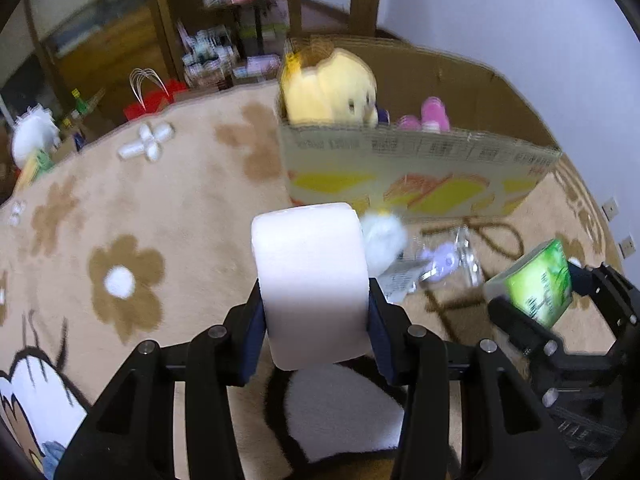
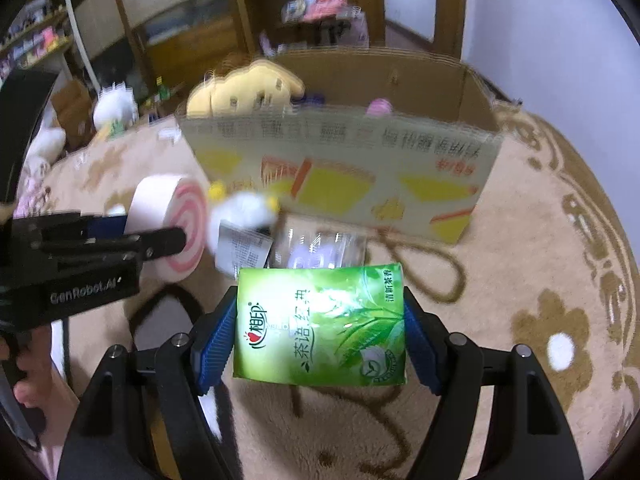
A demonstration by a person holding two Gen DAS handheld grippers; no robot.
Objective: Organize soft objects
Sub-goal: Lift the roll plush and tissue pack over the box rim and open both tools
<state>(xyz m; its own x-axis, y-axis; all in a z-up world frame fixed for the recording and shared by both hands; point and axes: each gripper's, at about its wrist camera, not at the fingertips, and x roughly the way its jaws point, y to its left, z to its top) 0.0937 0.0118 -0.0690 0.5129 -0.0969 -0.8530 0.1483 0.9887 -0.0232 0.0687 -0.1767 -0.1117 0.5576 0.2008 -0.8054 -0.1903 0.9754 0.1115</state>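
Left gripper (image 1: 316, 316) jaws clamp the swirl roll (image 1: 310, 280), right gripper (image 2: 318, 340) jaws the tissue pack (image 2: 320, 326); both should clear the carton (image 1: 412, 176) rim, seemingly near, before releasing.

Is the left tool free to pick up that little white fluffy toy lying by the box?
Probably not yet: the left tool is already shut on the pink roll. The white fluffy toy lies unobstructed on the rug just ahead.

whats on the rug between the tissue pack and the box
In the right wrist view, a clear plastic packet and a white plush with a paper tag lie on the rug between the tissue pack and the box.
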